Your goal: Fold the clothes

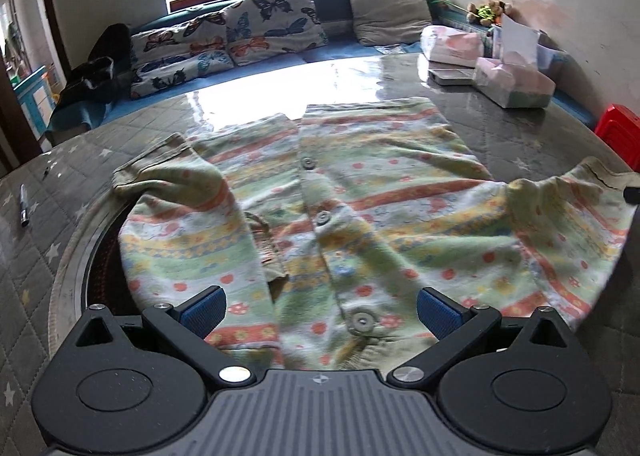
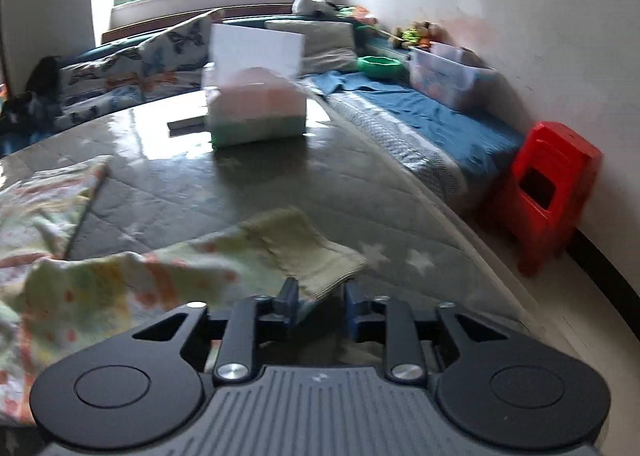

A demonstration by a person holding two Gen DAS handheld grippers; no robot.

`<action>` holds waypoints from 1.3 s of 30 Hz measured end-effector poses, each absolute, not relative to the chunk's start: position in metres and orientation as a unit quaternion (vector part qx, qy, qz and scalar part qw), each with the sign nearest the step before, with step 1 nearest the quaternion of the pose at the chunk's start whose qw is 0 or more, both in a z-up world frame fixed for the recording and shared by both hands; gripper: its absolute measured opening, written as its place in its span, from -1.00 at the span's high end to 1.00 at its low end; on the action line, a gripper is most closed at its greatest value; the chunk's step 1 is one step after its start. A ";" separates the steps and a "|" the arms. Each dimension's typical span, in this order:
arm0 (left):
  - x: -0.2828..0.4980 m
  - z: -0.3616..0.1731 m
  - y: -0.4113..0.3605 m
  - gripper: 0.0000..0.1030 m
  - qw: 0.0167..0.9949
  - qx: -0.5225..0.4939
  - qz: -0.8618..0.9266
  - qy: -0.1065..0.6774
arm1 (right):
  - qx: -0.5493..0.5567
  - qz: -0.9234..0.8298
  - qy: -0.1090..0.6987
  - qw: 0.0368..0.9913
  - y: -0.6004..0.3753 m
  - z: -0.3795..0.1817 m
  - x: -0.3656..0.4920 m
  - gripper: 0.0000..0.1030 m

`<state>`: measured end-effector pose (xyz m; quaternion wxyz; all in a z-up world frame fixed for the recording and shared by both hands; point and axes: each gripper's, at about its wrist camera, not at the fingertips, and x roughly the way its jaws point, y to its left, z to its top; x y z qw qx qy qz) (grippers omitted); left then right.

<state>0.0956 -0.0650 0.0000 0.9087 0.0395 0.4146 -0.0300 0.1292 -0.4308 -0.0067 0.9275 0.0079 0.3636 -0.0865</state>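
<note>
Right now | cardigan (image 1: pixel 340 215) front-up on tabletop (image 1: pixel 520 127), its left sleeve lying across the body | my left hand-held gripper (image 1: pixel 320 312) spread wide above the collar | right hand-held gripper (image 2: pixel 320 306) narrow around right cuff (image 2: pixel 308 256), grip unclear | I'd carry it inward, low and flat.

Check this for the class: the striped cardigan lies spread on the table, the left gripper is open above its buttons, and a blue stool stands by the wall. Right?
Not quite. The stool is red, as the right wrist view shows. The cardigan does lie spread on the table, with the left gripper open above the buttons.
</note>
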 end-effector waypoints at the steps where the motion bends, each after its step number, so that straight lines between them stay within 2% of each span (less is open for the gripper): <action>1: 0.095 0.000 -0.067 -1.00 0.909 0.042 -0.033 0.414 | 0.009 -0.087 0.360 0.929 -0.433 -0.006 0.127 0.38; 3: 0.095 0.000 -0.072 -1.00 0.908 0.046 -0.037 0.415 | 0.006 -0.081 0.352 0.932 -0.431 -0.002 0.127 0.17; 7: 0.096 -0.003 -0.084 -1.00 0.906 0.052 -0.048 0.417 | 0.007 -0.043 0.340 0.939 -0.417 0.004 0.138 0.08; 11: 0.096 -0.004 -0.094 -1.00 0.904 0.057 -0.057 0.420 | 0.020 0.003 0.359 0.933 -0.400 -0.002 0.159 0.07; 27: 0.095 -0.019 -0.106 -1.00 0.895 0.071 -0.083 0.432 | 0.011 -0.028 0.363 0.931 -0.403 -0.013 0.179 0.01; 29: 0.094 -0.019 -0.105 -1.00 0.895 0.068 -0.083 0.433 | 0.014 -0.013 0.364 0.931 -0.399 -0.012 0.175 -0.11; 37: 0.089 -0.014 -0.102 -1.00 0.898 0.065 -0.080 0.428 | 0.010 0.000 0.375 0.927 -0.390 -0.009 0.172 -0.29; 39: 0.088 -0.012 -0.099 -1.00 0.900 0.062 -0.077 0.425 | -0.002 0.012 0.371 0.928 -0.379 -0.004 0.168 -0.48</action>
